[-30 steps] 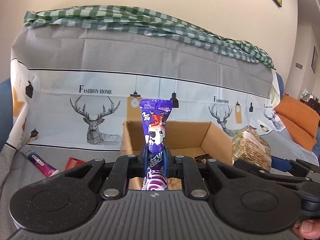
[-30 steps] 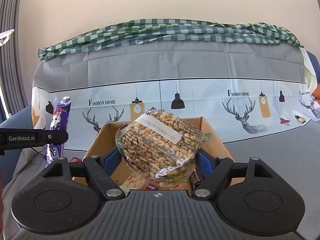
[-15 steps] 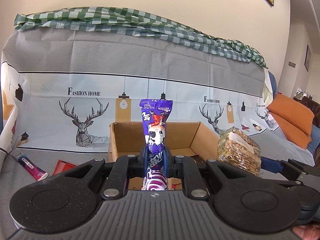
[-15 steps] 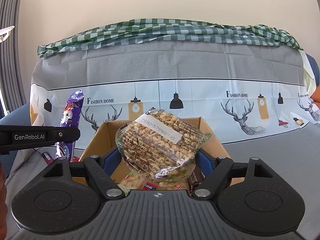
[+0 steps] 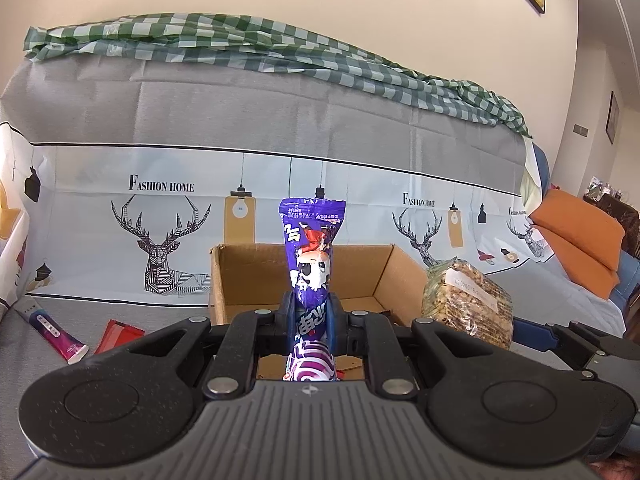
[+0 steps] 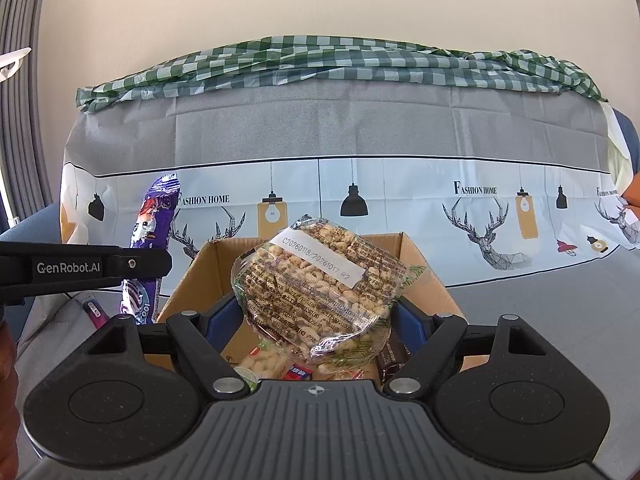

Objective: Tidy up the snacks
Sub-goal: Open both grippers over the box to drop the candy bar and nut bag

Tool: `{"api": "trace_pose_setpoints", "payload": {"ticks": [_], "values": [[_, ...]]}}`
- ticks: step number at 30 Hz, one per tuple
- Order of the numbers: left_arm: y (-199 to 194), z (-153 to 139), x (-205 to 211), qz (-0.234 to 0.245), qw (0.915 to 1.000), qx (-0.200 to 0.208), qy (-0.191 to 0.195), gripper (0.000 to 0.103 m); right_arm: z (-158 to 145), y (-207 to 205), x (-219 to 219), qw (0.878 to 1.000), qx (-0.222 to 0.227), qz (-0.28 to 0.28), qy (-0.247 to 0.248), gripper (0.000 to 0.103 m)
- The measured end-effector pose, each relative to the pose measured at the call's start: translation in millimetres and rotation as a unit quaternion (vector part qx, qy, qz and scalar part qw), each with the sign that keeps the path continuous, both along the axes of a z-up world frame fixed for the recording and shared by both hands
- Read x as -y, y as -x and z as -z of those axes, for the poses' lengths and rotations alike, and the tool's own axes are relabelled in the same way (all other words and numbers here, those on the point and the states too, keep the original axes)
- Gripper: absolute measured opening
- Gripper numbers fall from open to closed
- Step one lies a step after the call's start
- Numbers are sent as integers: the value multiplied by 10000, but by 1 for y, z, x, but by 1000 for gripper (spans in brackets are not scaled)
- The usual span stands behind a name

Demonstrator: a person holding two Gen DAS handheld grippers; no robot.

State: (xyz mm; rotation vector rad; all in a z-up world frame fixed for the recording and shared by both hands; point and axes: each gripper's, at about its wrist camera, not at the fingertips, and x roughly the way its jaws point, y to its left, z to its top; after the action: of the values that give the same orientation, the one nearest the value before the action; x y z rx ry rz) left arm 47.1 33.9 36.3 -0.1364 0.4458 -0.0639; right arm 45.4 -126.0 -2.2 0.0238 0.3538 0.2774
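Above the open cardboard box [image 5: 384, 276], the purple snack stick [image 5: 311, 264] stands upright, pinched in the narrow left tongs [image 5: 311, 316], its lower end cut off behind the tong body; the clear puffed-grain bag [image 6: 320, 284] with a white date label is clamped in the right tongs [image 6: 316, 320], which spread only as wide as the bag. Box contents are mostly hidden behind the bag, only a few small wrappers [image 6: 280, 364] showing, hard to identify. Versus a second ago, the box sits further right in the left view and the stick closer to the box in the right view; a pink tube [image 5: 52, 326] and red packet [image 5: 118, 332] lie on the grey cover at left.
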Motion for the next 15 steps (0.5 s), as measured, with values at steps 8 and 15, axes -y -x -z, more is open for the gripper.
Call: {"api": "trace_pose_setpoints", "payload": {"ticks": [8, 15], "values": [[1, -1, 1, 2, 10000, 24, 18, 15, 0, -1, 0, 10000, -2, -24, 18, 81], [0, -1, 1, 165, 9998, 19, 128, 16, 1, -3, 1, 10000, -65, -43, 62, 85]]}}
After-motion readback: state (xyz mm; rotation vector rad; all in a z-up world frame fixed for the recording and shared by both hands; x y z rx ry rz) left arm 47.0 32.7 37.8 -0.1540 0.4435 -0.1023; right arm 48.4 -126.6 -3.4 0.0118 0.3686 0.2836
